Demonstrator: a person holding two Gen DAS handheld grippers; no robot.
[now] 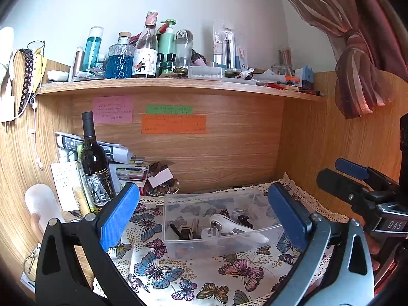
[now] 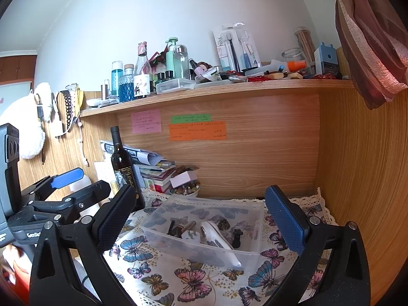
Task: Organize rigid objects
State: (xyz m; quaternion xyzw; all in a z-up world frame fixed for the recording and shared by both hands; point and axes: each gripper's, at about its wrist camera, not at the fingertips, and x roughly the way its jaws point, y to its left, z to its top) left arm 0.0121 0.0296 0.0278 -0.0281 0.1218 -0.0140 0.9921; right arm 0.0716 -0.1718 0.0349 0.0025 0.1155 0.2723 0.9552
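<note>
A clear plastic bin [image 1: 178,244] stands on a butterfly-print cloth [image 1: 163,275]. It holds a white plug adapter [image 1: 211,232], a long white device [image 1: 237,227] and small dark items [image 1: 185,232]. My left gripper [image 1: 204,211] is open and empty, hovering in front of the bin. In the right wrist view the bin [image 2: 257,219] holds the same white device [image 2: 216,237] and plug [image 2: 190,236]. My right gripper [image 2: 204,214] is open and empty, just before the bin. Each gripper shows in the other's view, the right [image 1: 357,178] and the left [image 2: 68,186].
A dark wine bottle [image 1: 94,158] and stacked papers [image 1: 122,163] stand at the back left beside a bowl of beads [image 1: 163,188]. A crowded shelf [image 1: 178,86] of bottles runs above. Wooden panels close the back and right. A curtain [image 1: 357,51] hangs at the upper right.
</note>
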